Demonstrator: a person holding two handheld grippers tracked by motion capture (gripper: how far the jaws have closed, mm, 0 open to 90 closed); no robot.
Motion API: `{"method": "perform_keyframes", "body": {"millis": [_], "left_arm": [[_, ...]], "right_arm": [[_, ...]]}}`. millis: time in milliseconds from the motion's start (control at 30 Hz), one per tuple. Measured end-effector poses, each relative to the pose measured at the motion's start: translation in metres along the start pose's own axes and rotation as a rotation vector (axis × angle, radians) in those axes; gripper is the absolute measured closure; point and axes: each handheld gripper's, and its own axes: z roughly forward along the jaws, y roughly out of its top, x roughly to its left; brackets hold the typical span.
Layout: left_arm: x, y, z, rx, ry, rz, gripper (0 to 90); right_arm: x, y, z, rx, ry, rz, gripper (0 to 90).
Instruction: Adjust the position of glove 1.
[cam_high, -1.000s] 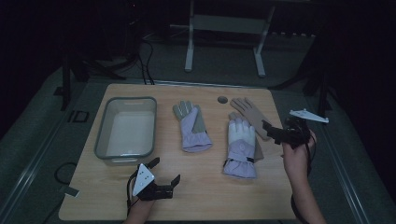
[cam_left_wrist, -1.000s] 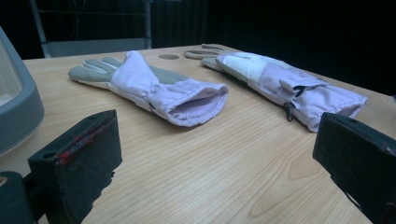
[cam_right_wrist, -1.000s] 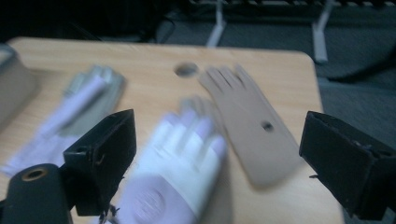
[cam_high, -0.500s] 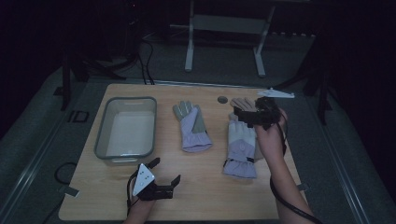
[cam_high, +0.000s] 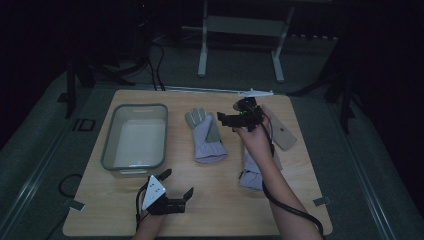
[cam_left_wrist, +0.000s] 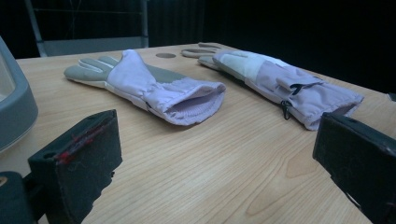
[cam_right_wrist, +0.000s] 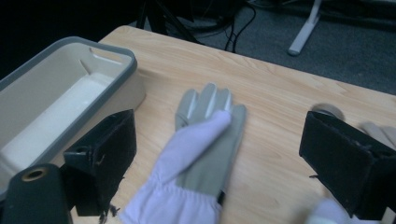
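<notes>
Right hand-held gripper (cam_high: 226, 119) — jaws apart, above left glove (cam_high: 206, 136), left hand-held gripper (cam_high: 176, 191) — jaws apart, low over worktop (cam_high: 225, 210), right glove (cam_left_wrist: 280, 79) beside.

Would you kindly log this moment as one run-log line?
right gripper: open, above table, aimed at left glove | left gripper: open, idle near table edge | right glove: flat | tub: empty
</notes>
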Motion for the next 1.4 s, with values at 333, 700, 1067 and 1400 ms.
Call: {"method": "perform_keyframes", "body": {"millis": [333,700,1067,1400], "left_arm": [[0.0,0.0,0.0,0.004,-0.005,0.0,1.4],[0.0,0.0,0.0,0.002,-0.009,-0.003,1.4],[0.0,0.0,0.0,0.003,-0.012,-0.001,1.4],[0.0,0.0,0.001,0.005,-0.013,0.001,1.4]], "right_arm": [[0.016,-0.011,0.063,0.106,0.019,-0.002,13.0],[0.013,-0.028,0.128,0.23,-0.031,0.064,20.9],[0.016,-0.061,0.169,0.293,-0.079,0.089,32.2],[0.018,-0.065,0.169,0.269,-0.076,0.167,60.4]]}}
